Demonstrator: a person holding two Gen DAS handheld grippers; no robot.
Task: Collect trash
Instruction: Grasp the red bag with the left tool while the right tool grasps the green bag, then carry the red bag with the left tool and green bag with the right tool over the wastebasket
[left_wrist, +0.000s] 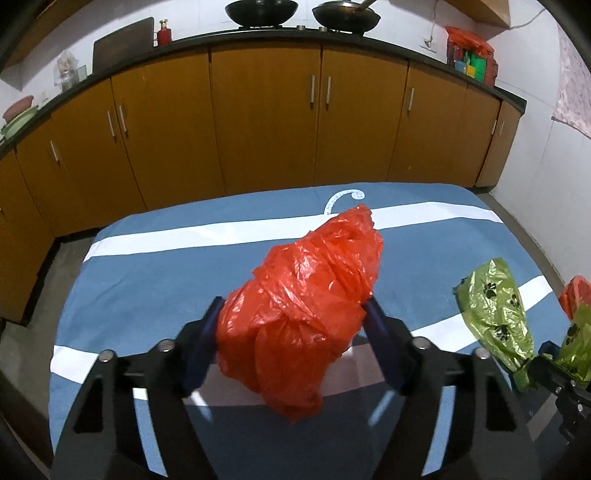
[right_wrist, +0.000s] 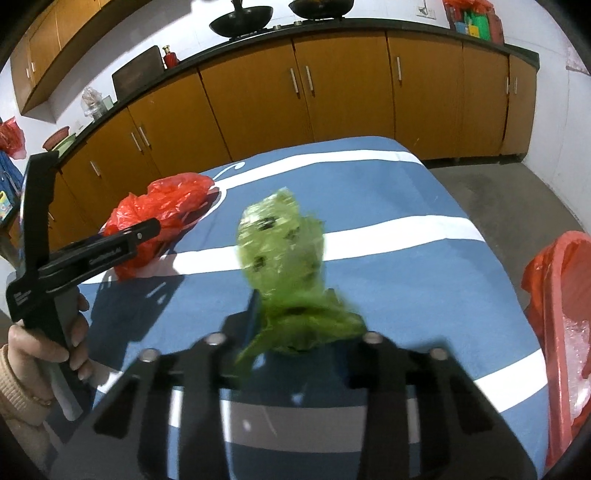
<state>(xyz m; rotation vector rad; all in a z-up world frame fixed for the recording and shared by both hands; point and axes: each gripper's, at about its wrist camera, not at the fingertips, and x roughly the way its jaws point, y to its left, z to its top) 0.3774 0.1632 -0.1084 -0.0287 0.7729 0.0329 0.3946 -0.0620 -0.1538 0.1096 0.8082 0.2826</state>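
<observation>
Left wrist view: left gripper (left_wrist: 291, 325) is closed on the crumpled red plastic bag (left_wrist: 306, 291). Both blue pads (left_wrist: 207, 343) press its sides at about mid-length, so it's a half-wide grip on soft film. The bag's long axis runs away from the camera and slightly right; its far end points toward the cabinets, its near tail droops below the jaws. It sits over the blue table cloth with white stripes (left_wrist: 147, 288); I can't tell whether it's lifted clear or only touching. At the right edge is the crumpled green plastic bag with black paw prints (left_wrist: 495, 314), with the right gripper's tip just beside it.

Right wrist view (motion-blurred): right gripper (right_wrist: 295, 325) has its jaws narrow and pinched on the green bag's (right_wrist: 280, 243) near end. The rest of the bag stands up and away from the jaws, long axis roughly forward. Left gripper (right_wrist: 122, 243) shows at left, held by a hand (right_wrist: 48, 343), with the red bag (right_wrist: 162, 206) in it.

Key relation: a red basin lined with red plastic (right_wrist: 554, 325) sits off the table's right edge, close beside the right gripper and well apart from the left. My read: green bag goes in first with a short swing right; red bag has to cross the table.
</observation>
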